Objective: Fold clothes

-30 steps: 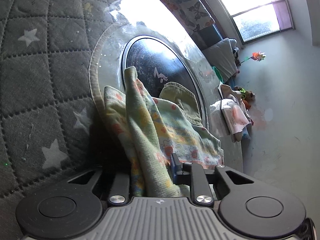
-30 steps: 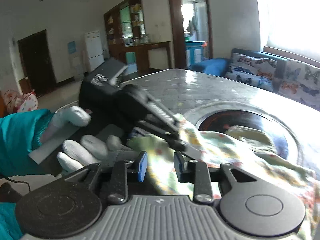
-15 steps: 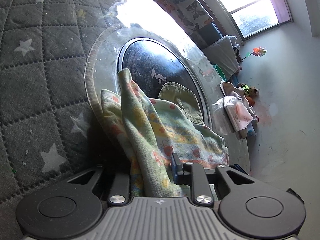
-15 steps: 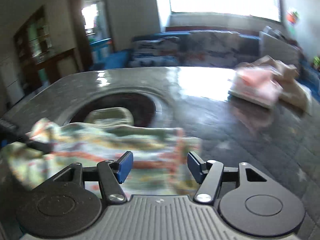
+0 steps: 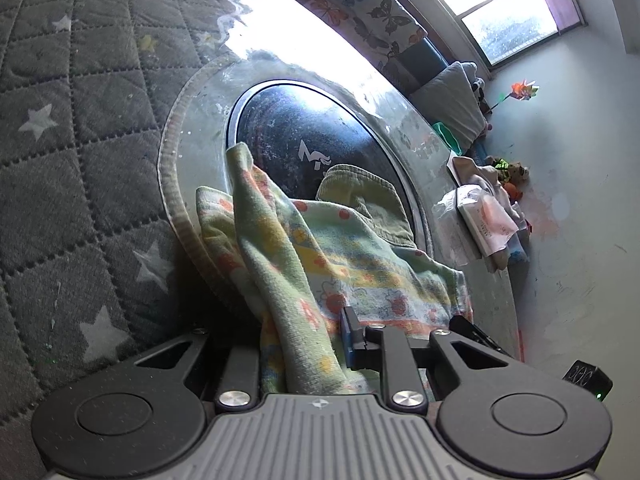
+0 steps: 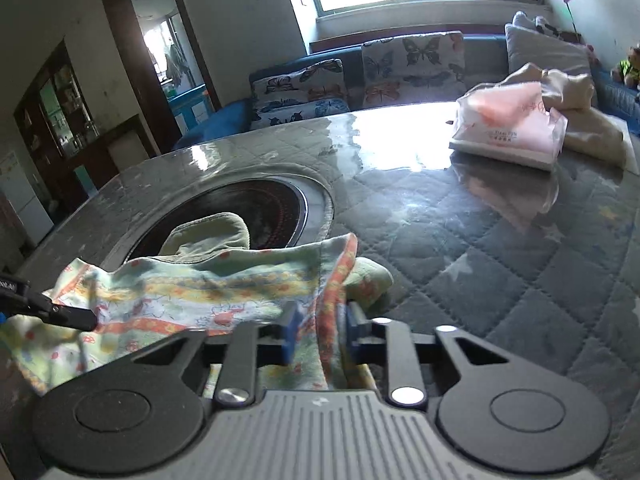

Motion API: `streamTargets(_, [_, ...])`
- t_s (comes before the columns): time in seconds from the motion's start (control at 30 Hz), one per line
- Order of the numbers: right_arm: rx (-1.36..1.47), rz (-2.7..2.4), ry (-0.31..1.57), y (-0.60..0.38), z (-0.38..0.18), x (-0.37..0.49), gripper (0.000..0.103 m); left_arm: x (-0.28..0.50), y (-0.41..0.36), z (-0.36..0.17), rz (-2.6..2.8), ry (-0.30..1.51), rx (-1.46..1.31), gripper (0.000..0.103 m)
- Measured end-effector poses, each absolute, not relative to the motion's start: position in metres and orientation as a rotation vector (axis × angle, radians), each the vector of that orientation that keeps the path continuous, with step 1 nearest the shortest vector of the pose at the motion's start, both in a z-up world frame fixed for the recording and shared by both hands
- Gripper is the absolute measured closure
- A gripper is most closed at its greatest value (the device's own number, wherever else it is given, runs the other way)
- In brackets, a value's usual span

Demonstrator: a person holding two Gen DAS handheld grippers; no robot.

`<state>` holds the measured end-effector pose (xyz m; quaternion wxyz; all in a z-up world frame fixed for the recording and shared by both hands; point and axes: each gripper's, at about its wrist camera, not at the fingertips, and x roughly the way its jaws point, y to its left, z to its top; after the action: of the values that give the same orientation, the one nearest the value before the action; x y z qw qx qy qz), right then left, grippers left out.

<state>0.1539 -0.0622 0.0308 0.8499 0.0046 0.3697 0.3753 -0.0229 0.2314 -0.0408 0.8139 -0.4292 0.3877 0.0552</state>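
Since half a second ago the right gripper (image 6: 316, 334) has closed in on the printed garment (image 6: 208, 292): its blue pads, then spread wide with the cloth lying loose ahead of them, now stand narrow with an orange-edged fold pinched between them. The left gripper (image 5: 304, 340) has kept its hold, with the same bunched fold of the garment (image 5: 304, 264) running down between its fingers.

The left wrist view, tilted on its side, shows the quilted star-patterned table cover (image 5: 80, 160) at the left, the dark round inset plate (image 5: 304, 132) with a white logo mark that cannot be read, and a plain olive-green cloth (image 5: 360, 196) lying on the plate behind the garment. At its far right a black corner of the other tool (image 5: 588, 376) shows a small green light.

Only the right wrist view shows the room: a doorway and dark cabinet at the left, the left gripper's black finger (image 6: 60, 314) clamped on the garment's left end, the garment stretched over the plate's rim (image 6: 320, 204) and onto the cover, butterfly-print cushions (image 6: 412, 64) under the window, and a pink tissue pack (image 6: 512, 128) at the right. The pack's print is too small to read for certain.
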Motion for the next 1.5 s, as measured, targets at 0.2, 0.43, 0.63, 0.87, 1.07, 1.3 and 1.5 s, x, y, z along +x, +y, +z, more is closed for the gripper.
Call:
streamTargets(0.2, [0.038,0.797,0.726,-0.073,0.048,0.139,0.094,-0.014,0.225,-0.026,0.116,0.842,-0.822,0.086])
streamTargets(0.43, [0.04,0.762,0.652,-0.094,0.076,0.127,0.094,0.008,0.205,0.004,0.032,0.829,-0.729,0.09])
streamTargets(0.63, [0.026,0.684,0.584,-0.124,0.102,0.123,0.094,0.039,0.173,0.025,-0.056,0.827,-0.653,0.09])
streamTargets(0.87, [0.031,0.57,0.517,-0.169,0.127,0.125,0.094,0.08,0.129,0.043,-0.154,0.83,-0.585,0.09])
streamTargets(1.07, [0.035,0.482,0.483,-0.206,0.134,0.125,0.094,0.11,0.091,0.049,-0.219,0.85,-0.521,0.09])
streamTargets(1.3, [0.046,0.408,0.478,-0.242,0.13,0.127,0.094,0.141,0.048,0.049,-0.267,0.881,-0.44,0.09])
streamTargets(1.5, [0.07,0.362,0.501,-0.265,0.118,0.13,0.094,0.164,0.023,0.038,-0.284,0.917,-0.403,0.09])
